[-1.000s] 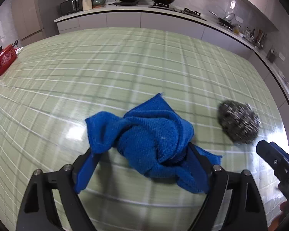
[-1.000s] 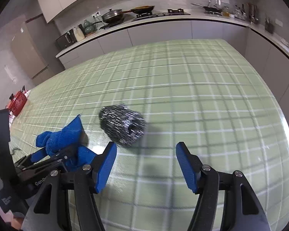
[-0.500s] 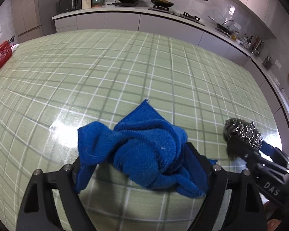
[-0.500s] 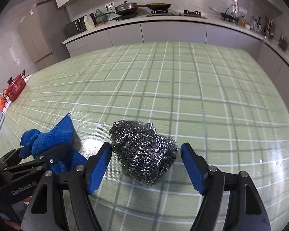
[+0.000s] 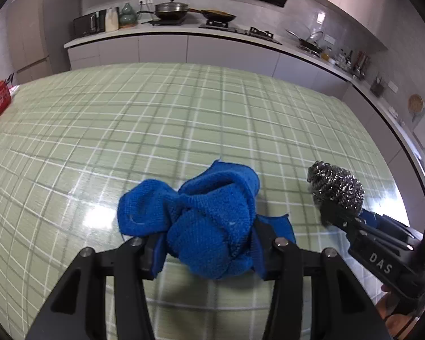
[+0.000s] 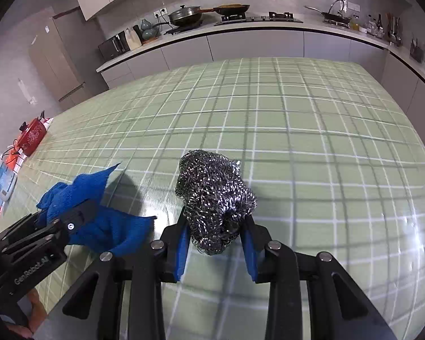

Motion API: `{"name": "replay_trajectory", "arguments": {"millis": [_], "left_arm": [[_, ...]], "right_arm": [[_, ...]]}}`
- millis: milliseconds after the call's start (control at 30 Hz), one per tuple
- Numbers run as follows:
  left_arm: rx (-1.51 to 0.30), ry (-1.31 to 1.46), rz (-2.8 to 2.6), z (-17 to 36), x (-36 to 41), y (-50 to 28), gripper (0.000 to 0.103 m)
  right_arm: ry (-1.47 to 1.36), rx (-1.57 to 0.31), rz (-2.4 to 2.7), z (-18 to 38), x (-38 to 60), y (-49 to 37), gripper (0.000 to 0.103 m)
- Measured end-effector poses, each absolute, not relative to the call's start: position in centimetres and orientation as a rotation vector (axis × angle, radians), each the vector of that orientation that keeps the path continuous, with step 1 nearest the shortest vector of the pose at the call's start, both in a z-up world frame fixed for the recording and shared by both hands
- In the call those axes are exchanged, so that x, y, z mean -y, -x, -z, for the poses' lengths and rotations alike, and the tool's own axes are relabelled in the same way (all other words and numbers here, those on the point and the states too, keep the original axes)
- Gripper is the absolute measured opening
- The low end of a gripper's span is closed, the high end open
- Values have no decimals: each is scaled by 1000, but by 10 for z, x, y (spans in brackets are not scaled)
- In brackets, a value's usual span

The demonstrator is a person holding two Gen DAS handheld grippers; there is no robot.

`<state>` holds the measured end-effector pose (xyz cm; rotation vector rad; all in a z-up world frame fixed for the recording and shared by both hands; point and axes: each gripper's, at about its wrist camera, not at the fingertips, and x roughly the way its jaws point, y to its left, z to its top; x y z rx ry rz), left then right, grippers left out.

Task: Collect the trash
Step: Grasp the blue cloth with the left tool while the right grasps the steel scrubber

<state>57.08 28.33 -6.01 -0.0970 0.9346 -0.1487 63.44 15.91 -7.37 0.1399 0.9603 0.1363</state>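
Observation:
A crumpled blue cloth (image 5: 209, 221) lies on the green checked tablecloth (image 5: 184, 119). My left gripper (image 5: 209, 243) has its jaws closing around the cloth, and the pads press into its bunched folds. To its right sits a steel wool scourer (image 5: 337, 187). My right gripper (image 6: 215, 235) is closing on the scourer (image 6: 212, 195), and its blue pads squeeze the lower part. In the right wrist view the blue cloth (image 6: 99, 215) and the left gripper's fingers (image 6: 76, 221) show at lower left.
A red pot (image 6: 32, 136) and some packets sit at the table's far left edge. Behind the table runs a kitchen counter (image 5: 184, 32) with a wok, a hob and a microwave. A hand shows at the lower right corner of the left wrist view.
Both grippers' jaws have narrowed from wide apart onto their objects, the left on the blue cloth, the right on the scourer. The right gripper moved in over the scourer.

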Motion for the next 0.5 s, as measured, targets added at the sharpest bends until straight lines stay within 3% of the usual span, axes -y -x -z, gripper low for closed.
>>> {"name": "replay_trajectory", "arguments": {"millis": [67, 267, 400, 500], "left_arm": [[-943, 91, 145, 63, -282, -571, 50], [-967, 60, 127, 72, -277, -571, 55], [-963, 31, 126, 74, -274, -570, 57], [-951, 44, 141, 76, -276, -568, 53]], "right_arm": [[-155, -969, -148, 72, -154, -626, 36], [-116, -958, -115, 72, -151, -619, 64], [-114, -965, -130, 75, -155, -628, 64], [-108, -967, -134, 77, -161, -629, 44]]}}
